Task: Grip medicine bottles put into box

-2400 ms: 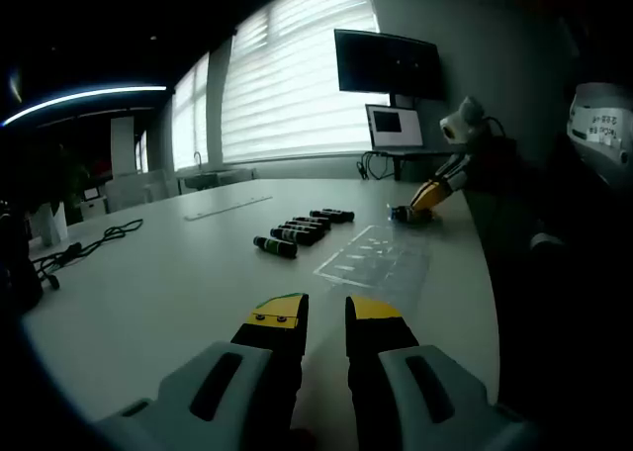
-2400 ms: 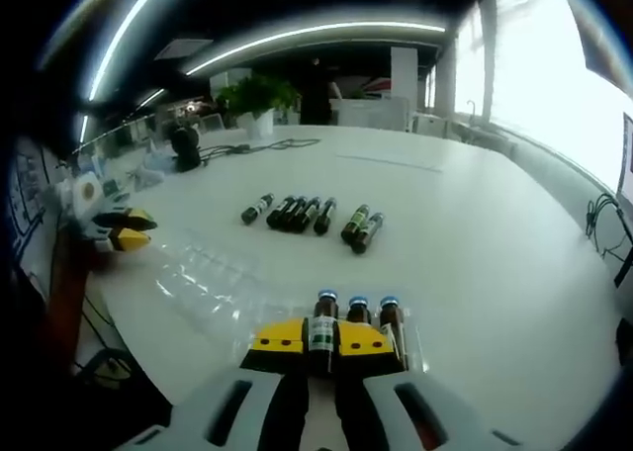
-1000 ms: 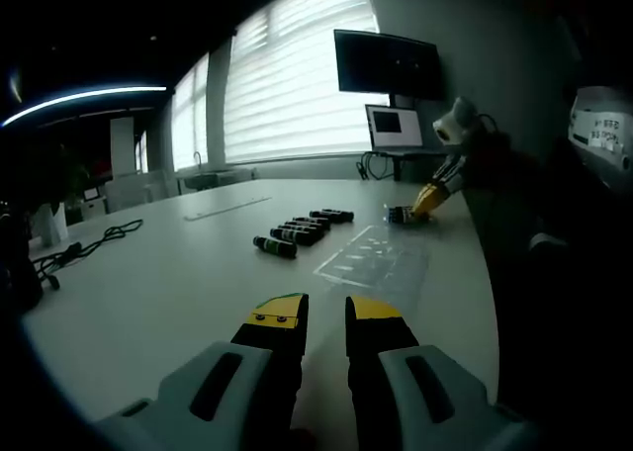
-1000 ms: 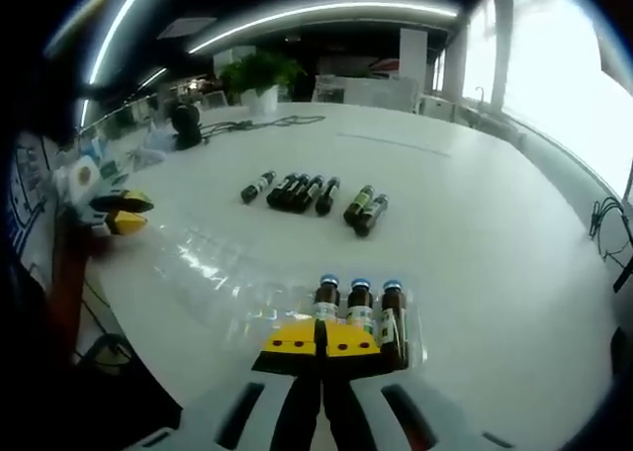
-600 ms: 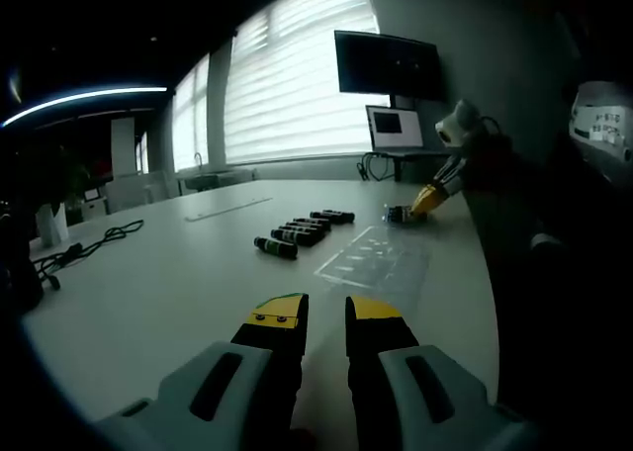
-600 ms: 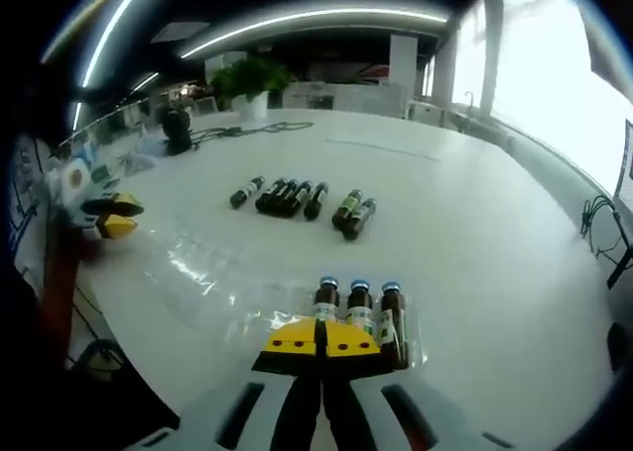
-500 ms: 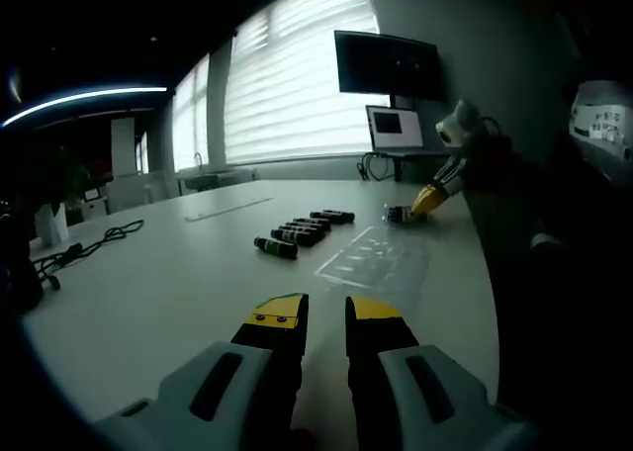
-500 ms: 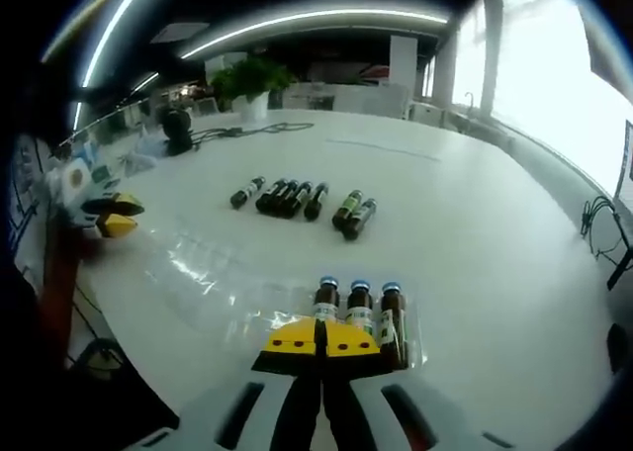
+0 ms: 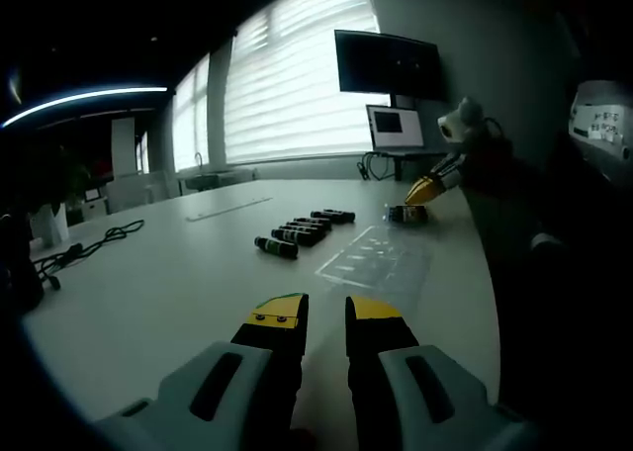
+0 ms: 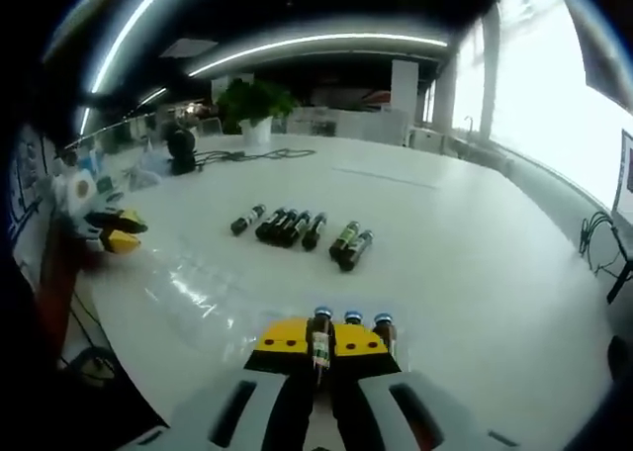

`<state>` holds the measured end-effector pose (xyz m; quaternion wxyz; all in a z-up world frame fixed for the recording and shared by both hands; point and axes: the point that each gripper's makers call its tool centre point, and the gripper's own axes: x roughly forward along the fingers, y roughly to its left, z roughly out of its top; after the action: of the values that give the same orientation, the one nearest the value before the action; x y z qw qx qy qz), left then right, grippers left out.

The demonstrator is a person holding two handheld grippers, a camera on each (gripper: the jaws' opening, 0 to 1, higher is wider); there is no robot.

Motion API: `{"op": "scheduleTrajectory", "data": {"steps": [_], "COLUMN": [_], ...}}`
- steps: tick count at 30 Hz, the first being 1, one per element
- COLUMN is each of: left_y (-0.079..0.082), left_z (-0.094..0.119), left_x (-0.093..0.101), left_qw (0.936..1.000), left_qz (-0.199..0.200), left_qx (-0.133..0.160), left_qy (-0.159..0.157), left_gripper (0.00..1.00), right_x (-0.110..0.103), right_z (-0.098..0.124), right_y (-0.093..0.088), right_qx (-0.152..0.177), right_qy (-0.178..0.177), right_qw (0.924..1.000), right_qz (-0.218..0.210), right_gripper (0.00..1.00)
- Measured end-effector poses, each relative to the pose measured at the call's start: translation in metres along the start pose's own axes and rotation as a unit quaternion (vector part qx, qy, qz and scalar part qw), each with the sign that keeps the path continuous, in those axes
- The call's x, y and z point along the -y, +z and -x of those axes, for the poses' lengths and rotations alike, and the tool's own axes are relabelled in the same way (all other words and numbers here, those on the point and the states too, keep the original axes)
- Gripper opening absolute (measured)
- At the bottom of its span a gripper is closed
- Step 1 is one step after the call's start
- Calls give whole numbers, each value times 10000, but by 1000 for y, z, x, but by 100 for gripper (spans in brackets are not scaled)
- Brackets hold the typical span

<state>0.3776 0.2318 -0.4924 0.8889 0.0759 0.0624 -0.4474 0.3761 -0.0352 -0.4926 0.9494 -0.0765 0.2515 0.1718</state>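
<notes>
Three brown medicine bottles (image 10: pixel 353 324) stand in a row in one end of a clear plastic tray (image 10: pixel 213 283) on the white table. My right gripper (image 10: pixel 321 340) is open about one bottle's width, and the leftmost bottle shows in the gap. In the left gripper view the right gripper (image 9: pixel 420 189) hangs tilted above those bottles (image 9: pixel 401 215). Several more bottles (image 10: pixel 287 224) lie loose in a row beyond the tray (image 9: pixel 376 258). My left gripper (image 9: pixel 326 317) rests low over the table, open, with nothing between its jaws.
A wall monitor (image 9: pixel 388 63) and a laptop (image 9: pixel 394 127) stand at the table's far end. A black cable (image 9: pixel 89 245) trails along the left side. A potted plant (image 10: pixel 255 103) stands beyond the loose bottles. The table edge (image 9: pixel 490 303) runs close on the right.
My right gripper's jaws, shut tip to tip half a second ago, now stand apart around the leftmost bottle, and it has risen and tilted. The left gripper has not moved.
</notes>
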Motion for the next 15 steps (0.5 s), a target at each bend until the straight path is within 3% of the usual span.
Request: {"op": "scheduleTrajectory", "data": {"steps": [15], "left_y": [-1], "left_z": [0], "left_x": [0], "left_qw": [10000], "left_qz": [5], "left_qx": [-1], "left_qy": [-1], "left_gripper": [9], "right_x": [13], "right_z": [-15], "right_y": [19], "right_qx": [178], "right_qy": [-130], "right_qw": [9997], "right_qz": [139], "right_gripper": [5]}}
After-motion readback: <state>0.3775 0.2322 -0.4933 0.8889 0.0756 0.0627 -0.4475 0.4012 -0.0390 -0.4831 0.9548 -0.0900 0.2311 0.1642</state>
